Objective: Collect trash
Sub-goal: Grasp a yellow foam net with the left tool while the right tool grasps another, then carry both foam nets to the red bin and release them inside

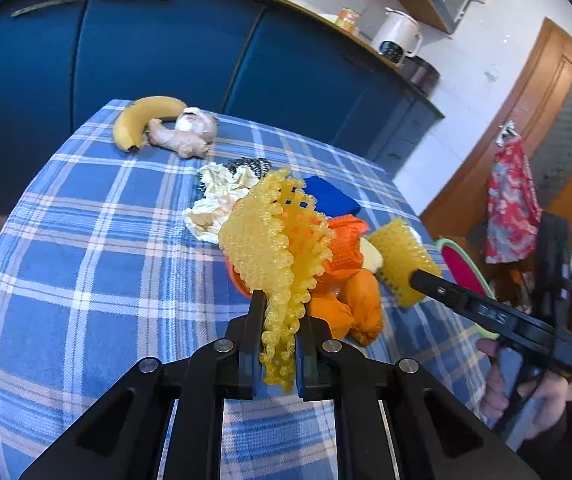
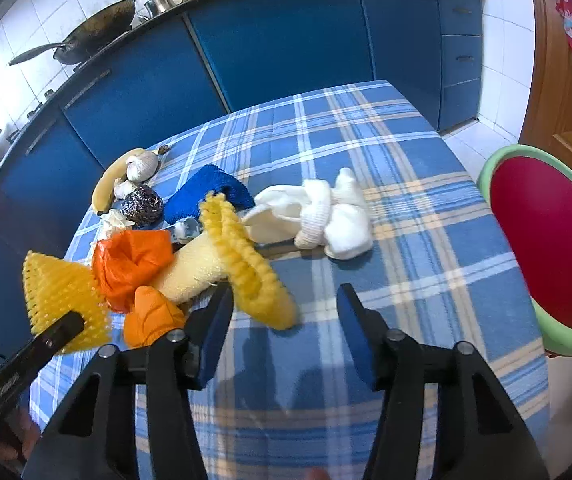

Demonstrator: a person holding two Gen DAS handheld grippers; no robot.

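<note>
While the left gripper [image 1: 280, 320] clamps a yellow foam net [image 1: 270, 248] at frame centre, the right gripper [image 2: 284, 300] gapes, nothing pinched, over the checked tablecloth [image 2: 366, 140].

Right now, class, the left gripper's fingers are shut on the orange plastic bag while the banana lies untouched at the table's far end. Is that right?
Not quite. The left wrist view shows the left gripper shut on the yellow foam fruit net, not the orange plastic bag. The banana does lie untouched.
</note>
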